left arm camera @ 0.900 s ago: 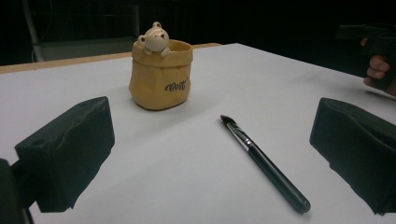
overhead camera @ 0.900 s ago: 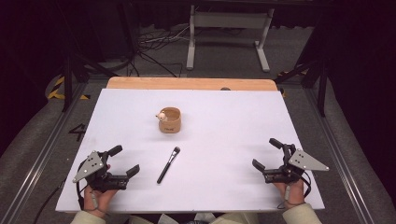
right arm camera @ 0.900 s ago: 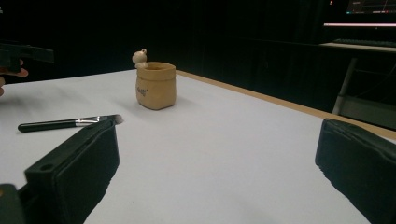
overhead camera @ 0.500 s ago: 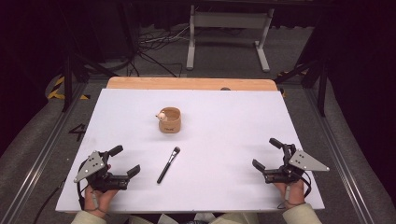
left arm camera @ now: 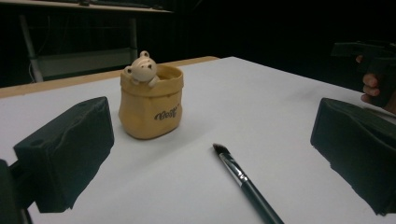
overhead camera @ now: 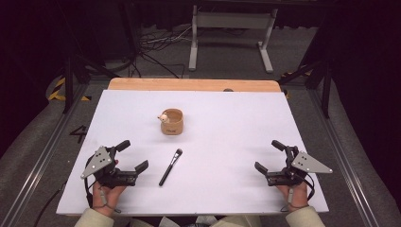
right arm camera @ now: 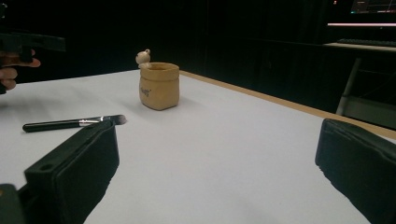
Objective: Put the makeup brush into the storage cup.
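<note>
On the white tabletop [overhead camera: 236,142] nothing differs from the earlier frames: both tools and both objects sit exactly where they were. The left hand-held gripper [overhead camera: 133,157] rests at the near left corner, its jaws spread wide and holding nothing; the right hand-held gripper [overhead camera: 268,156] rests at the near right, likewise wide open and empty. Between them, nearer the left one, a black makeup brush [overhead camera: 170,167] lies flat with its bristle end pointing away from the person. Beyond the brush, well apart from it, stands a small tan pouch-shaped pot [overhead camera: 171,121] with a little bear figure [overhead camera: 162,117] peeking over its rim. A wooden board edge [overhead camera: 194,84] runs along the tabletop's far side.
</note>
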{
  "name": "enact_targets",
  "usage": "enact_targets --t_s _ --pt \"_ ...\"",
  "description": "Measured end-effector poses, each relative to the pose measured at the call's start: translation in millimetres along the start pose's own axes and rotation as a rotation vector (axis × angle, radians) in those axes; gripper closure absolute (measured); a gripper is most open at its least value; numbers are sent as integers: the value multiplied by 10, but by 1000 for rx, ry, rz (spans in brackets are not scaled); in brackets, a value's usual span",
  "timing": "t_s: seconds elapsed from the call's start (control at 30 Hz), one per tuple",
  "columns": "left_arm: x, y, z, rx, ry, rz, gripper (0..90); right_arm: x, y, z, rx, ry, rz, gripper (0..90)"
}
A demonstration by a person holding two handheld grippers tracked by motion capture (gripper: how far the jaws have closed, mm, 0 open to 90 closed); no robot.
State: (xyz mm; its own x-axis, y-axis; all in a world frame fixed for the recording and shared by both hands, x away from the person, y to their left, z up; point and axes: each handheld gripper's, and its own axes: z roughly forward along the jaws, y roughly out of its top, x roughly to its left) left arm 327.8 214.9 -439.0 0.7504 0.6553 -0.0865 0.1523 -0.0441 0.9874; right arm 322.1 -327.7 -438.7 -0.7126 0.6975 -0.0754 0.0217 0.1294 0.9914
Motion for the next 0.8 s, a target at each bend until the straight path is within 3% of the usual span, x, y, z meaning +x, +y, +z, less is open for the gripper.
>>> enact_targets --t_s 0.37,0.8 --pt "-87 144 218 21 -31 31 1 0 -5 -4 2 10 6 0" --pt "-163 306 448 74 -62 19 1 2 -4 -3 1 19 8 0"
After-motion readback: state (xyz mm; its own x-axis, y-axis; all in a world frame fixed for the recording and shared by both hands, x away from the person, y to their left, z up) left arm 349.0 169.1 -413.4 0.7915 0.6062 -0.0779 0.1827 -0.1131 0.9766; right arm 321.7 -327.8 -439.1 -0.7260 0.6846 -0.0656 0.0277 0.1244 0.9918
